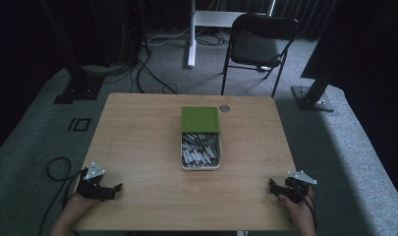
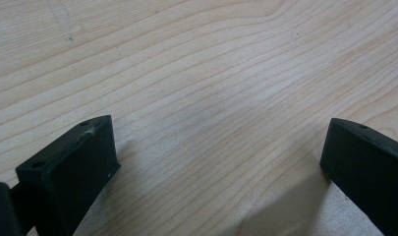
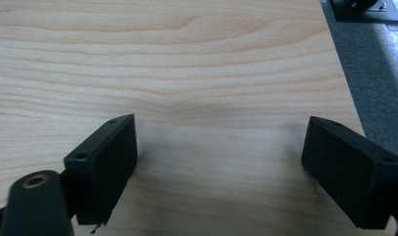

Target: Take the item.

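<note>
A white box (image 1: 200,166) with several pens or markers inside stands mid-table, its green lid (image 1: 200,119) slid back over the far half. My left gripper (image 1: 110,191) rests at the table's front left corner, held by a hand, far from the box. In the left gripper view its jaws stand wide apart over bare wood, left gripper (image 2: 218,152) open and empty. My right gripper (image 1: 272,187) sits at the front right corner in the other hand. Its jaws are also spread over bare wood, right gripper (image 3: 221,155) open with nothing between them.
The wooden table (image 1: 137,147) has a small round grommet (image 1: 224,108) near its far edge. A black folding chair (image 1: 258,46) stands behind it, with cables and stand bases on the grey carpet. The table's right edge (image 3: 341,83) lies close to my right gripper.
</note>
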{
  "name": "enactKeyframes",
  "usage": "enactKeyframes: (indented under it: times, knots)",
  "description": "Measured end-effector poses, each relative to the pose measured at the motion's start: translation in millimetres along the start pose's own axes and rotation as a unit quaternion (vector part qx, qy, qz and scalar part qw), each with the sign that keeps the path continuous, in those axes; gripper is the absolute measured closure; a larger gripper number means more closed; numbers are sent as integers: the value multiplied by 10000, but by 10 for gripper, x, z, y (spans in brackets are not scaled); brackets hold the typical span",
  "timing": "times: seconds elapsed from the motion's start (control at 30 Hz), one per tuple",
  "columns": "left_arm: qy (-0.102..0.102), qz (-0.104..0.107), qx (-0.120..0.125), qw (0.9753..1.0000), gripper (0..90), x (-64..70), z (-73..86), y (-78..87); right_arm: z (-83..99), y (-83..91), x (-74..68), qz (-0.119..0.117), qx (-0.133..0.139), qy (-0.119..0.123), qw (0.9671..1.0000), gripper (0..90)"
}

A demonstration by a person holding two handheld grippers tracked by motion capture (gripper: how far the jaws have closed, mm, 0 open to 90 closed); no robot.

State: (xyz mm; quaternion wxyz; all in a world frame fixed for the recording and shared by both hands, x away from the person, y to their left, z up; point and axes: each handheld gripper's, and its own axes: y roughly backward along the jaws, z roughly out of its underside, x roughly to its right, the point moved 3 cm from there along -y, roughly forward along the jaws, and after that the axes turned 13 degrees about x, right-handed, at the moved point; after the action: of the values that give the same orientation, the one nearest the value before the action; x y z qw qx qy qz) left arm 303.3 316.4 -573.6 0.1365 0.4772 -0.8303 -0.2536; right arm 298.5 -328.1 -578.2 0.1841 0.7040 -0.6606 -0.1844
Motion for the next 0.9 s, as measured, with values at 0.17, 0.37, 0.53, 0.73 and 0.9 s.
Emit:
enactKeyframes:
  times: [0.17, 0.37, 0.53, 0.73, 0.9]
  knots:
    - [-1, 0, 0, 10000, 13, 0, 0, 0, -61, -25, -29, -12, 46, 31, 10000, 155]
    - [-1, 0, 0, 10000, 13, 0, 0, 0, -216, -11, -45, -16, 206, 52, 9998, 155]
    - [-1, -1, 0, 10000, 13, 0, 0, 0, -349, 5, -65, -37, 330, 96, 9994, 156]
    - [1, 0, 1, 10000, 13, 0, 0, 0, -522, 25, -140, -194, 501, 117, 9985, 156]
    - [-1, 0, -6, 10000, 13, 0, 0, 1, -684, 56, -256, -341, 653, 179, 9971, 162]
